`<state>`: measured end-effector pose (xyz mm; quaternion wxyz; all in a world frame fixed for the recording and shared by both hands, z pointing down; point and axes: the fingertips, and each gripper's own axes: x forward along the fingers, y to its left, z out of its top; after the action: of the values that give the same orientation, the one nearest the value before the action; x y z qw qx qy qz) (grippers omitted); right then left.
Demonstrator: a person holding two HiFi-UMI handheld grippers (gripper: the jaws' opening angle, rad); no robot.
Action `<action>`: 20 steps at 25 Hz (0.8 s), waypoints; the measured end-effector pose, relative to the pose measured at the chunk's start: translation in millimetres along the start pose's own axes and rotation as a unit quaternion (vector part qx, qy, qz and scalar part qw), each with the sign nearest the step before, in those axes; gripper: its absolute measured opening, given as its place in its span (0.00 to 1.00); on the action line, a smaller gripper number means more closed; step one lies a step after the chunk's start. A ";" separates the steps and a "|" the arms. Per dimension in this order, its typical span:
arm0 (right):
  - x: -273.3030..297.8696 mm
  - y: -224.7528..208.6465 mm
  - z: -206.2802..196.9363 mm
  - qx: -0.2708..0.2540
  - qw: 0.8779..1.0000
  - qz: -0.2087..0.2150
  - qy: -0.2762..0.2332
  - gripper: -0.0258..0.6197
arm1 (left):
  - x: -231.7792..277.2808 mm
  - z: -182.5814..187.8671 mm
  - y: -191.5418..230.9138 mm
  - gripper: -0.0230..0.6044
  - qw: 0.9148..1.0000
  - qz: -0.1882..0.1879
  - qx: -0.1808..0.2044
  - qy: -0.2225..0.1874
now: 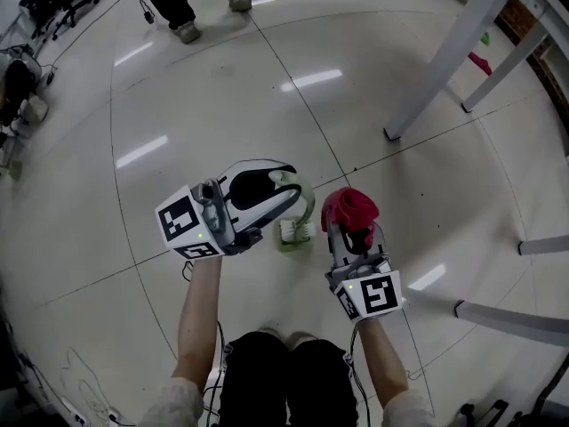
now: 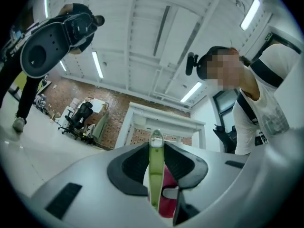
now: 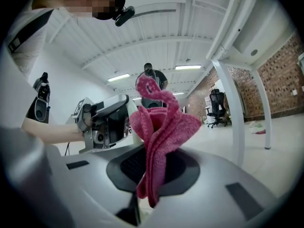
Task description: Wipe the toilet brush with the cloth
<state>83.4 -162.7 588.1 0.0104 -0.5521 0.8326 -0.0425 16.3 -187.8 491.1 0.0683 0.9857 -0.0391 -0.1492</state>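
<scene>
Green toilet brush (image 2: 155, 179) clamped in left claw (image 2: 156, 151), pink cloth (image 3: 161, 127) in right claw (image 3: 154, 167); only head view shows bristles (image 1: 295, 231)

Setting: large open lab or workshop hall, office-type fittings; pale glossy floor (image 1: 267, 78) with seam lines and lamp reflections; white metal table (image 1: 444, 60) frames standing on it; red brick wall (image 2: 66, 91) at the far side; black office chairs (image 3: 216, 106) parked near it; white ribbed ceiling (image 2: 156, 27) with strip lights (image 2: 97, 64); loose cables (image 1: 140, 3) on floor; second person (image 3: 152, 77) standing by.
</scene>
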 end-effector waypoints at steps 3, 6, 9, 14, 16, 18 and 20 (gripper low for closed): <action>10.0 11.3 107.7 0.005 1.000 0.007 -0.001 0.09 | 30.0 85.8 -8.0 0.21 1.000 0.019 -0.018 -0.001; 12.5 31.6 260.3 -0.015 1.000 0.022 -0.007 0.09 | 64.4 215.3 -23.8 0.21 0.999 0.036 -0.025 -0.001; 5.5 58.0 434.8 -0.050 0.998 0.041 -0.016 0.09 | 98.5 363.0 -56.9 0.21 0.999 0.044 -0.024 0.006; -15.0 113.2 686.2 -0.079 0.992 0.083 -0.052 0.09 | 141.3 562.4 -122.7 0.20 0.999 0.037 0.004 0.020; -24.5 135.3 732.7 -0.100 0.986 0.118 -0.061 0.09 | 153.5 602.0 -149.1 0.21 0.999 0.017 0.025 0.028; -36.3 147.2 754.0 -0.115 0.980 0.151 -0.064 0.09 | 164.3 622.1 -169.8 0.20 0.999 0.001 0.045 0.030; -49.9 149.5 763.4 -0.115 0.977 0.169 -0.067 0.09 | 171.5 631.7 -184.3 0.20 0.998 -0.005 0.061 0.031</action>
<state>14.7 -104.3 -186.2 0.0097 -0.4024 0.9106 0.0935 0.9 -100.1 -183.1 0.0087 0.9923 -0.0409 -0.1161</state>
